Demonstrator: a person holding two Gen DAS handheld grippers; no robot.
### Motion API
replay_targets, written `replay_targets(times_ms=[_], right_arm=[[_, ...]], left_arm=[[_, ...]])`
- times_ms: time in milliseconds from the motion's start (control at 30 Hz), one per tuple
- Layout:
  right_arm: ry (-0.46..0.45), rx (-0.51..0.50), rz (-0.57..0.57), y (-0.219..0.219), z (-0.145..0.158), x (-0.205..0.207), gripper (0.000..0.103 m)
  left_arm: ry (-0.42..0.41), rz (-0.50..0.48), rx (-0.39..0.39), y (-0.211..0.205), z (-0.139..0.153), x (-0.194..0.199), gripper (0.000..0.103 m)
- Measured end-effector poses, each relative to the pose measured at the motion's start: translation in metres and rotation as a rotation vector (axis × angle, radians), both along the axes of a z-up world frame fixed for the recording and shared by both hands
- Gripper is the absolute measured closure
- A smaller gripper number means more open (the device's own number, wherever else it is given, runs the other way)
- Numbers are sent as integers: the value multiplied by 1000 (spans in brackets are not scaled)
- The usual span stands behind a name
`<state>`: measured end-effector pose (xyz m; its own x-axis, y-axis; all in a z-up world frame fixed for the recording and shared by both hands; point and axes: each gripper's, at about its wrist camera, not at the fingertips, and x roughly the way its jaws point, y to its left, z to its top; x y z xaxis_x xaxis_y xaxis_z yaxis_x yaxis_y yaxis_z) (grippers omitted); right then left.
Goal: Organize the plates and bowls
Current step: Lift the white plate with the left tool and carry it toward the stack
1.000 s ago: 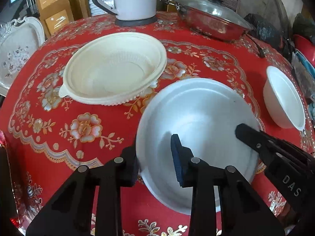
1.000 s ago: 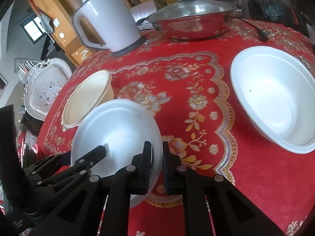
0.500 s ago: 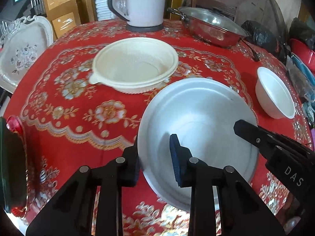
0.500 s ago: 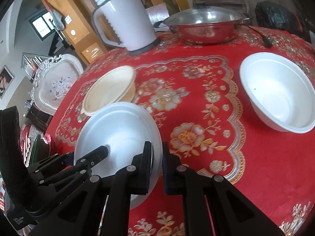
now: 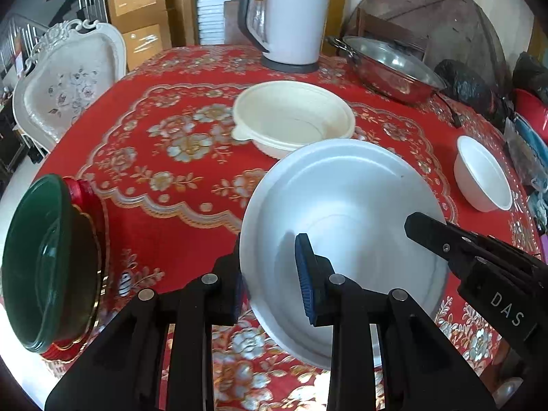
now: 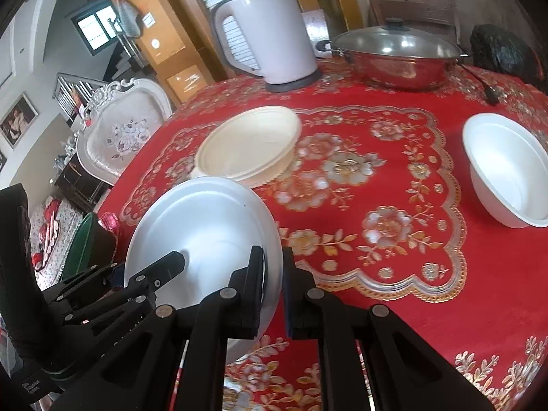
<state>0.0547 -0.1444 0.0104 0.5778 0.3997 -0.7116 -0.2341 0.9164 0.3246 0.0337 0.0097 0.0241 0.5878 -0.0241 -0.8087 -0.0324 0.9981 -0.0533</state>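
Observation:
A large white bowl (image 5: 346, 212) is held up off the red tablecloth by both grippers. My left gripper (image 5: 270, 274) is shut on its near left rim. My right gripper (image 6: 274, 274) is shut on its right rim; the bowl also shows in the right wrist view (image 6: 205, 222). A cream bowl (image 5: 294, 120) stands on the table behind it, also in the right wrist view (image 6: 246, 147). A small white bowl (image 5: 483, 174) stands at the right, also in the right wrist view (image 6: 507, 171). A green bowl on red plates (image 5: 44, 267) sits at the left edge.
A white kettle (image 5: 287, 17) and a lidded steel pan (image 5: 387, 65) stand at the back of the round table (image 5: 164, 219). A white chair (image 5: 68, 78) stands beyond the left edge. A black cable (image 6: 483, 85) lies by the pan.
Both grippers have lifted the large white bowl and drawn it back toward the near left. The green bowl stack has come into view at the left.

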Motion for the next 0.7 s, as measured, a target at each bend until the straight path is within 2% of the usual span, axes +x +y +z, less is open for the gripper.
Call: replay_targets(times_ms=[700], right_arm=[[-69, -17, 124, 82, 30, -15, 94]], left_arm=[[-92, 135, 19, 77, 36, -41, 76]])
